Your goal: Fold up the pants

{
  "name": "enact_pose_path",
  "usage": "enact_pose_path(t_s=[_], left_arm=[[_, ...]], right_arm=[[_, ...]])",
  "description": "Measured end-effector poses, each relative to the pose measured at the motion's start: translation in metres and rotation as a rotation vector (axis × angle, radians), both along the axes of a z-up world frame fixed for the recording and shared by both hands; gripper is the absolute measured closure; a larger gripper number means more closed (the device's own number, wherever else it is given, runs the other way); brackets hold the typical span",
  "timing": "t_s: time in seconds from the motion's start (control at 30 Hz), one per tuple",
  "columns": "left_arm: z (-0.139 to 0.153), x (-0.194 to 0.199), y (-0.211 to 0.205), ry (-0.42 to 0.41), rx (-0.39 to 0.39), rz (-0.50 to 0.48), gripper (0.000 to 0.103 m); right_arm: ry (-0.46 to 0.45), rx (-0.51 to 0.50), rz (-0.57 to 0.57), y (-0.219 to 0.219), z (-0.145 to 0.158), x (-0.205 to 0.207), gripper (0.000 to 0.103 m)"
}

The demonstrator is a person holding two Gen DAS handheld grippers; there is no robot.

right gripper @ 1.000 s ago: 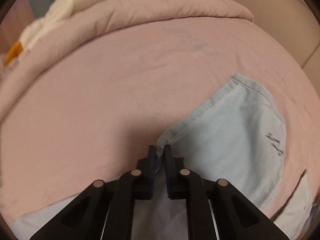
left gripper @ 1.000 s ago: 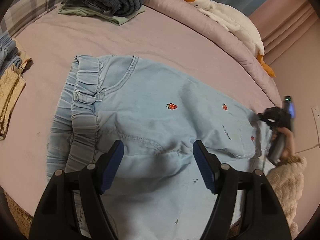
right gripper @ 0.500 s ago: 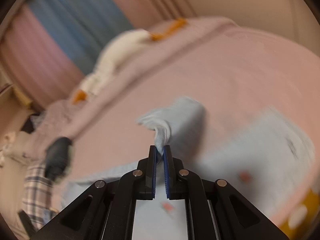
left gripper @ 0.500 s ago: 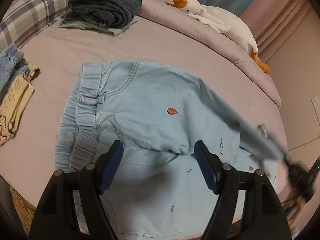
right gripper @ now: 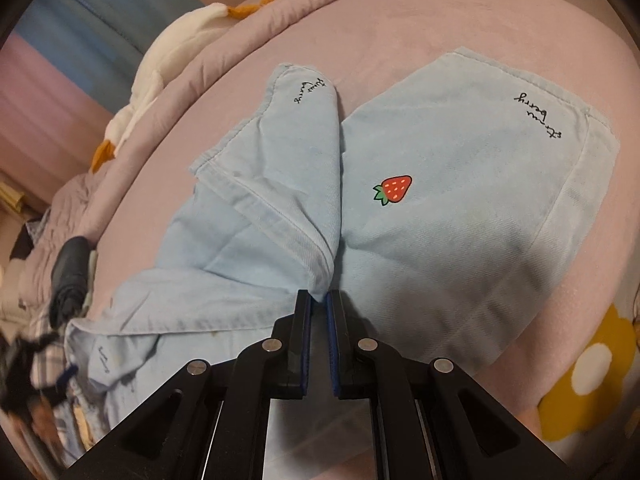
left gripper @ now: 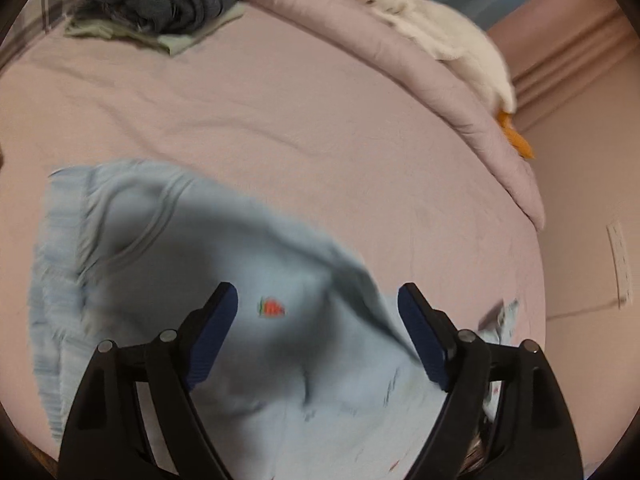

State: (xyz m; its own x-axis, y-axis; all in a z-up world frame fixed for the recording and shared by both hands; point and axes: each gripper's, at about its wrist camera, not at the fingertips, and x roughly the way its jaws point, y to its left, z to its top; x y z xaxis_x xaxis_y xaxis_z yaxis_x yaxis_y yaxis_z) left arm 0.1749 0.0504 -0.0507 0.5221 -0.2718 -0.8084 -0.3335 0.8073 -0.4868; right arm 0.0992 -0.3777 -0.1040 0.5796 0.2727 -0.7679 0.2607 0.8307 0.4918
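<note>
The right gripper (right gripper: 319,300) is pinching one leg of the light-blue strawberry pants (right gripper: 460,184), doubling it beside the other at frame centre, while the left gripper (left gripper: 318,320) (jaws just widening, empty) is hovering near the waistband, lengthwise folding barely started

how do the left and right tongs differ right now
The left tongs stand wide open, their jaws having just been opening, and hang over the pants with no cloth pinched. The right tongs are shut on the pants, clamping a bunched bit of a leg. Both are black with blue pads and point down at the bed.
</note>
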Motion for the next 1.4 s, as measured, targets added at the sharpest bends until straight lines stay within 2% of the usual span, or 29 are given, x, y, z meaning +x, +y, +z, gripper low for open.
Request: enact_pose_path(t_s=[0.03,0.17,0.2,0.23,0.27,0.3,0.33,0.4,0.43,0.57,0.63,0.7,0.77,0.9,0.93,1.0,1.07,1.13,1.2,1.27,1.33,1.4], left_arm=[[-0.009,0.016,0.003,0.050,0.000,0.019,0.021],[-0.033,0.040,0.008,0.156,-0.011,0.032,0.023],[-0.039,0.044,0.012,0.173,-0.025,0.053,0.033],[-0.041,0.045,0.014,0.180,-0.023,0.064,0.054],[-0.044,0.044,0.016,0.181,-0.016,0.067,0.064],[-0.045,0.043,0.016,0.167,-0.025,0.053,0.087],[-0.045,0.040,0.015,0.140,-0.047,0.022,0.094],[-0.032,0.020,0.015,0.081,-0.055,0.012,0.096],[-0.027,0.016,0.016,0.064,-0.055,0.008,0.096],[0.030,-0.055,0.017,-0.160,-0.065,-0.056,0.095],[0.039,-0.094,0.019,-0.214,-0.091,-0.062,0.095],[0.027,-0.130,0.019,-0.182,-0.122,-0.077,0.095],[-0.001,-0.158,0.013,-0.101,-0.120,-0.116,0.094],[-0.059,-0.177,0.010,0.049,-0.117,-0.100,0.091],[-0.064,-0.178,0.010,0.054,-0.127,-0.091,0.090],[-0.064,-0.177,0.010,0.048,-0.122,-0.081,0.086],[-0.055,-0.177,0.008,0.031,-0.090,-0.086,0.078],[-0.045,-0.180,0.011,0.016,-0.053,-0.047,0.051],[-0.039,-0.185,0.020,0.006,-0.034,0.010,0.041],[-0.039,-0.182,0.036,0.003,-0.073,0.038,0.041],[-0.038,-0.183,0.052,0.013,-0.086,0.059,0.040],[-0.037,-0.186,0.060,0.010,-0.051,0.087,0.040]], right_arm=[[-0.004,0.005,-0.003,-0.005,-0.002,-0.005,0.095],[-0.007,-0.006,-0.001,-0.011,-0.002,-0.015,0.096],[-0.008,-0.014,0.002,-0.010,-0.002,-0.016,0.096],[-0.009,-0.020,0.005,-0.009,-0.002,-0.015,0.096],[-0.010,-0.020,0.003,-0.009,-0.002,-0.015,0.096],[-0.010,-0.017,0.001,-0.009,-0.002,-0.015,0.096],[-0.006,-0.014,-0.001,-0.009,-0.001,-0.013,0.096],[0.004,-0.018,0.005,-0.010,0.003,-0.008,0.096],[0.004,-0.030,0.007,-0.010,0.007,-0.006,0.096],[-0.084,-0.096,0.000,-0.014,0.042,-0.010,0.096],[-0.119,-0.086,-0.012,-0.020,0.056,-0.017,0.096],[-0.120,-0.100,-0.021,-0.022,0.060,-0.022,0.096],[-0.096,-0.143,-0.022,-0.021,0.055,-0.025,0.096],[0.028,-0.175,-0.037,-0.022,0.023,-0.022,0.096],[0.051,-0.196,-0.043,-0.022,0.015,-0.020,0.096],[0.070,-0.210,-0.043,-0.023,0.009,-0.018,0.095],[0.073,-0.227,-0.029,-0.023,0.014,-0.015,0.095],[0.061,-0.266,-0.008,-0.020,0.024,-0.013,0.088],[0.034,-0.312,0.004,-0.018,0.036,-0.010,0.065],[-0.006,-0.327,0.023,-0.014,0.047,-0.003,0.055],[-0.014,-0.351,0.067,-0.004,0.052,0.010,0.054],[-0.020,-0.410,0.128,0.013,0.049,0.032,0.054]])
